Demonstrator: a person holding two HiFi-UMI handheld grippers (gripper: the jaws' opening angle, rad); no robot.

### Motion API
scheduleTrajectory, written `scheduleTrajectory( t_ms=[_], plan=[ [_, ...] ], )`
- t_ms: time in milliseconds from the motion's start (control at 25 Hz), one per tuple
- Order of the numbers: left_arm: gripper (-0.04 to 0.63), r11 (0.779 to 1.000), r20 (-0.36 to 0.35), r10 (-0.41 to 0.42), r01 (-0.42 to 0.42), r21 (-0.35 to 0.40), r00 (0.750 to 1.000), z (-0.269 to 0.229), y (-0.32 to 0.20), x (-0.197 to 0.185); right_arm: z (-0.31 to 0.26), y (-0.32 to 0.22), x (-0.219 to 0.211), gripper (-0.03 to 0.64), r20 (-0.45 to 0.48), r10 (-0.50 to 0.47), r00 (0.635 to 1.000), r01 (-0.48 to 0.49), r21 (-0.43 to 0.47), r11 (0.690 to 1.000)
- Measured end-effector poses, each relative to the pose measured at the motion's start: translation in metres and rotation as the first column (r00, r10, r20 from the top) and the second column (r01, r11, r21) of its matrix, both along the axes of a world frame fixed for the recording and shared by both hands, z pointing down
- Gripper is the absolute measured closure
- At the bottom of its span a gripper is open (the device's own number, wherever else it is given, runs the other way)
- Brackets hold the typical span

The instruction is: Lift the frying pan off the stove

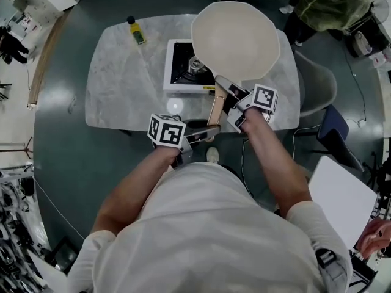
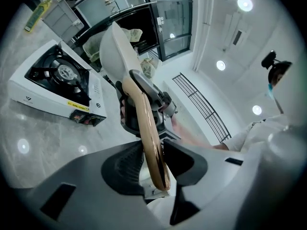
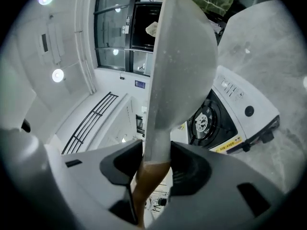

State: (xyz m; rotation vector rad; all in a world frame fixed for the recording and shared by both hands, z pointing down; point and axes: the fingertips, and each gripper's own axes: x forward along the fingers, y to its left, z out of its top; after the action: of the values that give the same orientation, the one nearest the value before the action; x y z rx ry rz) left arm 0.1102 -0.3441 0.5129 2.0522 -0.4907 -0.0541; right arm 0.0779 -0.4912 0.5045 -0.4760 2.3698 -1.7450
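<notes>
The cream frying pan (image 1: 235,38) hangs in the air, tilted, above and to the right of the white gas stove (image 1: 183,66). Its wooden handle (image 1: 215,110) runs back toward me. My right gripper (image 1: 228,94) is shut on the handle near the pan's neck. My left gripper (image 1: 204,132) is shut on the handle's end. In the left gripper view the handle (image 2: 147,133) passes between the jaws (image 2: 152,159), with the pan (image 2: 117,51) beyond and the stove (image 2: 60,83) at left. In the right gripper view the pan (image 3: 182,51) rises from my jaws (image 3: 156,164), and the stove's bare burner (image 3: 208,121) shows.
The stove stands on a marble table (image 1: 122,87). A yellow bottle (image 1: 135,30) stands at its far left. A grey chair (image 1: 317,90) and a blue chair (image 1: 339,133) are to the right of the table. A person (image 1: 330,2) stands beyond the far right corner.
</notes>
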Motion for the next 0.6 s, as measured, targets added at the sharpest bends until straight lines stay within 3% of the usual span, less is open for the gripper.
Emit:
scheduleTrajectory(
  t_ms=[280, 600],
  plan=[
    [0.453, 0.987, -0.022, 0.160, -0.159, 0.040, 0.987, -0.030, 0.041, 0.020, -0.032, 0.037, 0.041, 0.445, 0.011, 0.156, 0.988, -0.156, 0.017, 0.988],
    [0.453, 0.947, -0.038, 0.317, -0.314, 0.071, 0.948, -0.054, 0.089, 0.024, -0.052, 0.089, 0.082, 0.442, 0.034, 0.347, 0.937, -0.348, 0.008, 0.938]
  ],
)
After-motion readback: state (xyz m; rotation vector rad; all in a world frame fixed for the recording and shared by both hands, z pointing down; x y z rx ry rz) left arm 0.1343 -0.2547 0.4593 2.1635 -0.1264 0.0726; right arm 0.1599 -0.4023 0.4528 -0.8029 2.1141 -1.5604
